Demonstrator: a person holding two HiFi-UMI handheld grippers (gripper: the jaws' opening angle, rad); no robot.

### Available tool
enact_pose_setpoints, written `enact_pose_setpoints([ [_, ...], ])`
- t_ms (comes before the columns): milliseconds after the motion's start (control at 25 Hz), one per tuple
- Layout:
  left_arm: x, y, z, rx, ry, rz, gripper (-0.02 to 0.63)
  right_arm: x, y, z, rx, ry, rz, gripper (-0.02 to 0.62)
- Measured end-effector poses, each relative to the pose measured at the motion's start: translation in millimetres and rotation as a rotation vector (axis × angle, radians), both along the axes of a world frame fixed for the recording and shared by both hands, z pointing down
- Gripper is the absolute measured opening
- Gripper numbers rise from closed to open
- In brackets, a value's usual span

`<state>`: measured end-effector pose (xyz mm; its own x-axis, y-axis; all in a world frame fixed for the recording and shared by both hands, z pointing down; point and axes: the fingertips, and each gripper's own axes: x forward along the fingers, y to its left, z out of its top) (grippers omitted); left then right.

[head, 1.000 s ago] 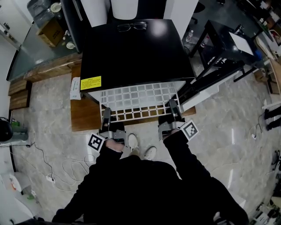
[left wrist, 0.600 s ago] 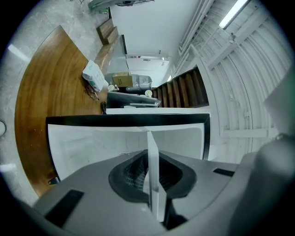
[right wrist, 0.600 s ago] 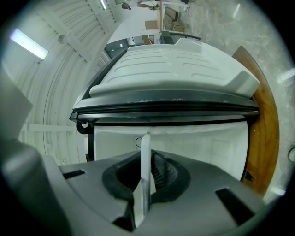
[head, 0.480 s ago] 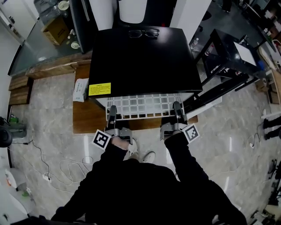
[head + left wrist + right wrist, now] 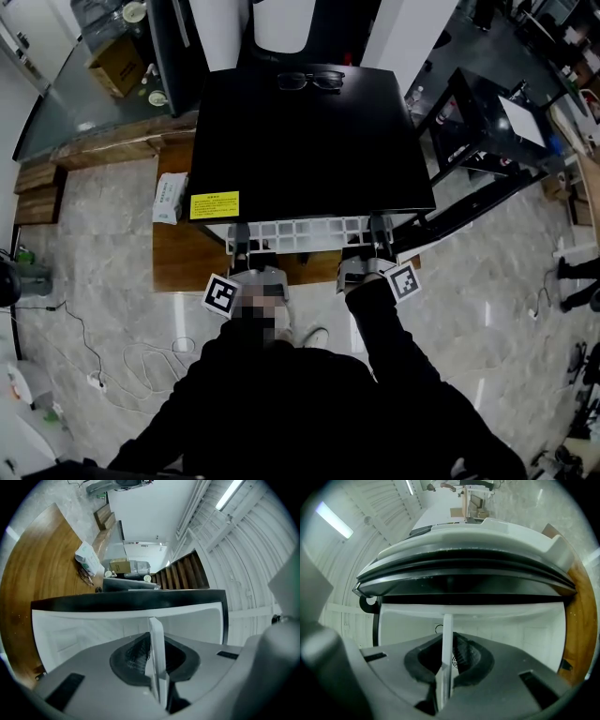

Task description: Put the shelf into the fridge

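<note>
A white grid shelf (image 5: 302, 232) lies mostly inside the small black fridge (image 5: 309, 131); only a narrow strip of it sticks out at the front. My left gripper (image 5: 241, 236) is shut on the shelf's front edge at the left. My right gripper (image 5: 378, 232) is shut on the same edge at the right. In the left gripper view the shelf (image 5: 156, 648) shows edge-on as a thin white plate between the dark pads. The right gripper view shows the shelf (image 5: 445, 653) the same way, with the fridge's white inside (image 5: 525, 630) ahead.
The open fridge door (image 5: 469, 211) swings out to the right. Glasses (image 5: 309, 81) lie on the fridge top and a yellow label (image 5: 214, 204) sits at its front left. The fridge stands on a wooden platform (image 5: 183, 258). A cable (image 5: 150, 352) lies on the floor at the left.
Both grippers have pushed the shelf forward into the fridge; far less of the grid shows outside than one second ago.
</note>
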<state>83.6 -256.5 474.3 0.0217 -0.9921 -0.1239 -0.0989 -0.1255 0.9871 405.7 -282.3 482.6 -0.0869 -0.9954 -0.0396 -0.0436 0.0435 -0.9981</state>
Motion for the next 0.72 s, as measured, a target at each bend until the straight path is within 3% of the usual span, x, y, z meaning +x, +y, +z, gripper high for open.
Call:
enact_pose_setpoints([
  [720,-5,-49,1,0.011,-0.023,-0.073,0.035,-5,-50,2,-0.015,0.04,0.042,0.023],
])
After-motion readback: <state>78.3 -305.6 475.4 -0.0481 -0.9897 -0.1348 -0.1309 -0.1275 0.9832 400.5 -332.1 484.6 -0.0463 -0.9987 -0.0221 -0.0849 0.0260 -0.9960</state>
